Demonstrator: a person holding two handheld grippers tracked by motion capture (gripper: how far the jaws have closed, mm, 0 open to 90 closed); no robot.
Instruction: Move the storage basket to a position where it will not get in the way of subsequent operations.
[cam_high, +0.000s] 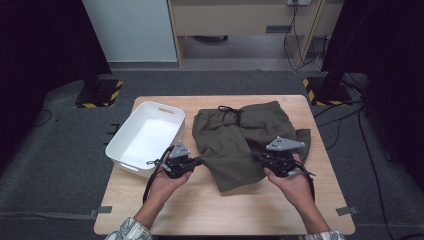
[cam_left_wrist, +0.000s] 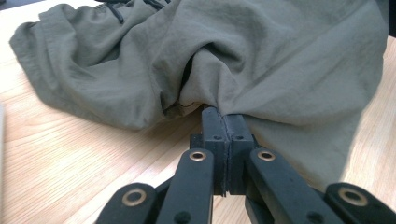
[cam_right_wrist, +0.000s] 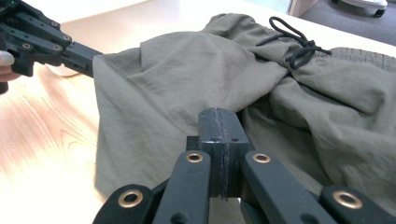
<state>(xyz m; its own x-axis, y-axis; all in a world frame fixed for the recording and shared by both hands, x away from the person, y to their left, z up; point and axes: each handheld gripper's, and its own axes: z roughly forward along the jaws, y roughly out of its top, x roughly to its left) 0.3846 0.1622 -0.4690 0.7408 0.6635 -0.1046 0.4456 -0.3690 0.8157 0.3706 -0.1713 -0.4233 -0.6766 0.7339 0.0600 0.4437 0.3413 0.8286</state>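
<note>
Both the left gripper (cam_high: 199, 161) and right gripper (cam_high: 261, 158) are pinching the olive shorts (cam_high: 235, 140) shut-tight mid-table, so folding's barely starting and nothing's going into the white bin (cam_high: 131, 155) yet.

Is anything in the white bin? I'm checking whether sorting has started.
No, the high view shows the bin bare inside, with the shorts beside it on the table.
</note>
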